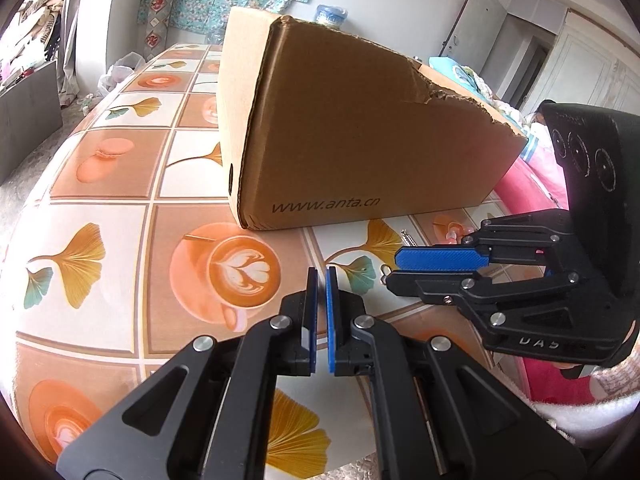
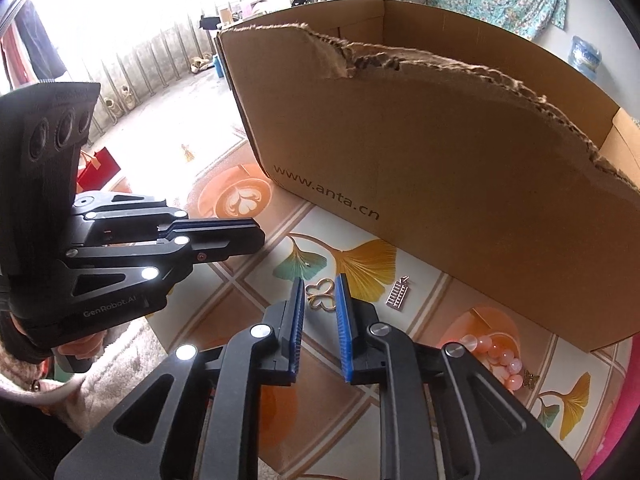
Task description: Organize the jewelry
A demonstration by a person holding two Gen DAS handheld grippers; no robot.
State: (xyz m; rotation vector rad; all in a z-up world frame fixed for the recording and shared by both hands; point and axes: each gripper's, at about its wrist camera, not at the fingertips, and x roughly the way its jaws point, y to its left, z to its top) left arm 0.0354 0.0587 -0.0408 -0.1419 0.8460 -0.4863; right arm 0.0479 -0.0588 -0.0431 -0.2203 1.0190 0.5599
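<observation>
a thin gold butterfly-outline charm (image 2: 320, 296) lies flat on the patterned tabletop (image 2: 256, 292) before the torn cardboard box (image 2: 460, 184), between the right tool's (image 2: 319, 286) released pads, untouched. left tool (image 1: 321, 276) clenched, empty.

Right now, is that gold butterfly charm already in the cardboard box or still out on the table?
Out. The gold butterfly charm lies flat on the tablecloth in front of the cardboard box, between the right tongs' open pads.
</observation>
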